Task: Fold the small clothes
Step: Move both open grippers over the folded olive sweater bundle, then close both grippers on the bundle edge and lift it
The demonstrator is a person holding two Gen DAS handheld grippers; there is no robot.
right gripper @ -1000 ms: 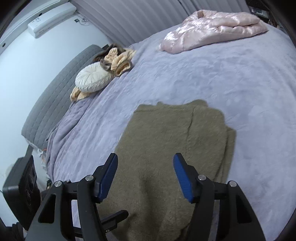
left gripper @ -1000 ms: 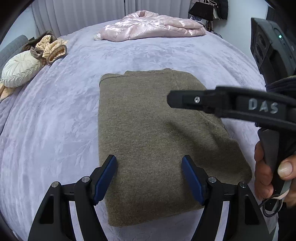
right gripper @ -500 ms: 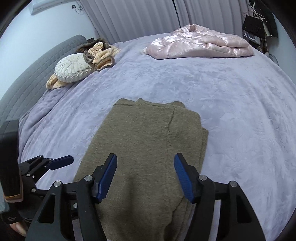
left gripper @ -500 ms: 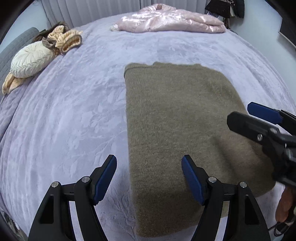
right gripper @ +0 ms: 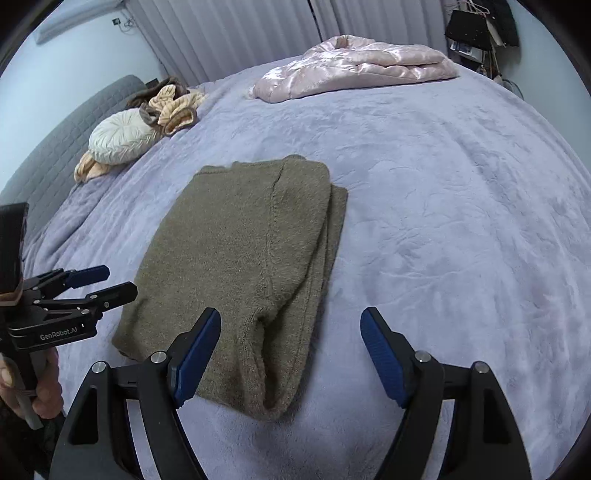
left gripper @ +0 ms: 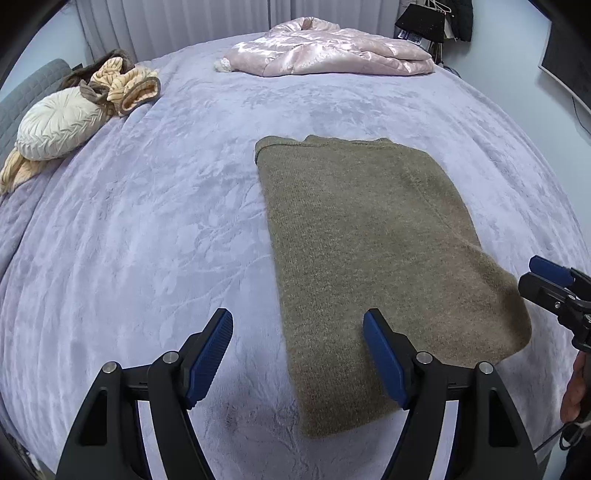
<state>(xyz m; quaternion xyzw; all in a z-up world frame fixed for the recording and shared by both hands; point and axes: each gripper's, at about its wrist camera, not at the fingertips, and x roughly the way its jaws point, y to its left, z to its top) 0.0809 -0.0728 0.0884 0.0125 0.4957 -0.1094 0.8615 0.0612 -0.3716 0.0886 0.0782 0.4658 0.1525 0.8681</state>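
Observation:
An olive-brown knit sweater lies folded into a rectangle on the lavender bedspread; it also shows in the right wrist view, with stacked layers along its right edge. My left gripper is open and empty, above the sweater's near left corner. My right gripper is open and empty, above its near right corner. Each gripper shows in the other's view: the right one at the sweater's right edge, the left one at its left edge.
A folded pink satin quilt lies at the far side of the bed. A round cream pillow and striped beige cloth sit at the far left by a grey headboard. Dark items hang at the far right.
Both grippers have pulled back from over the sweater toward its near corners, the left going left and the right going right. The sweater has not moved.

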